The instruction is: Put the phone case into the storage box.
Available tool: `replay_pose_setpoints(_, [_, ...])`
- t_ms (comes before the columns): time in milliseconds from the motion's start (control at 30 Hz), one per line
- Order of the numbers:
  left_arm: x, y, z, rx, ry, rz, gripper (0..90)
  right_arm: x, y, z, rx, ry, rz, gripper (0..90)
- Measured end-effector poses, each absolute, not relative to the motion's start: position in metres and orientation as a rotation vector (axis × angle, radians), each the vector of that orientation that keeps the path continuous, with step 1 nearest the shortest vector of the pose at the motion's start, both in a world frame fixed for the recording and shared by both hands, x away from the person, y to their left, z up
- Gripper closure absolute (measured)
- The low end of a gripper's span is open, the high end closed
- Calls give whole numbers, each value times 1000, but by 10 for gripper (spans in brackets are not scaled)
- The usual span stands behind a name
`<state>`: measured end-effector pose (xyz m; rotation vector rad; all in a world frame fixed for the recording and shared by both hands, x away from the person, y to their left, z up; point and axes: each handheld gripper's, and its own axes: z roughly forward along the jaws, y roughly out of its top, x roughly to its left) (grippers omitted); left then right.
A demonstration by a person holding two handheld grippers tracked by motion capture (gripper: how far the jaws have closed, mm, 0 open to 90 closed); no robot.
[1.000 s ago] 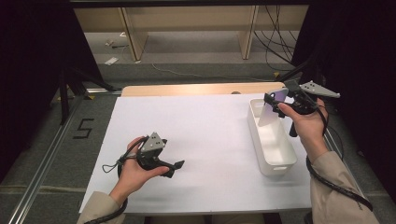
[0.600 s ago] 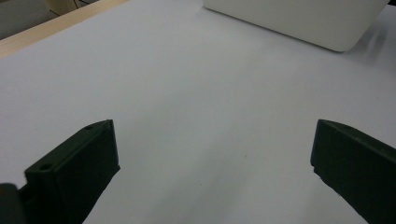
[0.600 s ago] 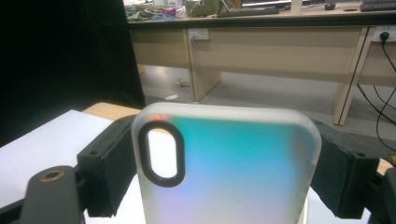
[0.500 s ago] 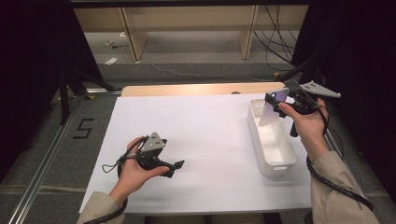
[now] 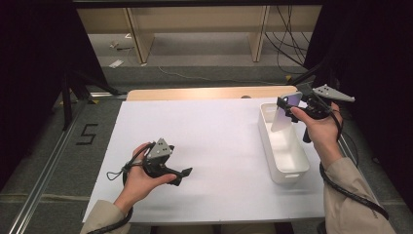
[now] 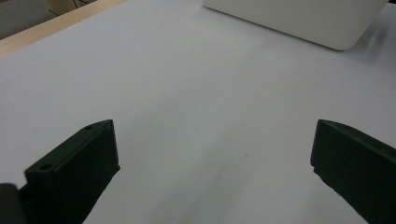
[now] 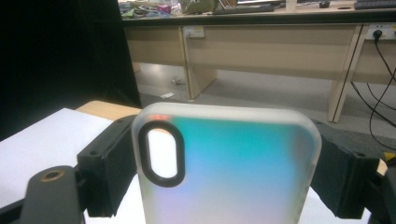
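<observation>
Toward the near left corner of the white worktop (image 5: 219, 141), the left gripper (image 5: 184, 173) lies low in the person's left hand (image 5: 139, 178), a grey three-cornered plate on top. Its jaws stand wide apart with nothing between them; the left gripper view confirms this, showing two matt black blocks with bare white sheet in the gap, and the rounded corner of the bin (image 6: 299, 21) at the top edge.

Along the right edge stands the white bin (image 5: 285, 146), an oblong trough of smooth plastic with rounded corners. Above its far end the right gripper (image 5: 287, 105), in the right hand (image 5: 319, 126), holds a phone case (image 5: 284, 116) clamped across its width, the case clear of the bin floor.

The right gripper view supplies detail that the high view lacks: the phone case (image 7: 229, 168) is frosted, translucent, with an iridescent teal-to-pink sheen, rounded corners and a black-rimmed oval camera cut-out at upper left. Both jaws press its side edges.

The worktop is a white sheet over a pale wooden table. Beyond it: grey floor, wooden desk legs, trailing black cables, dark curtains on both sides.
</observation>
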<state>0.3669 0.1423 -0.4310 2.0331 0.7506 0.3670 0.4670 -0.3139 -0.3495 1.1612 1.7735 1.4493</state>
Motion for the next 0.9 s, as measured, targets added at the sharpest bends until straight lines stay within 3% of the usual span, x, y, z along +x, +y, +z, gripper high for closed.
replay_pose_setpoints(900, [368, 143, -431, 2030, 750, 364, 5, 483, -304, -354, 1198, 1821, 1374, 187])
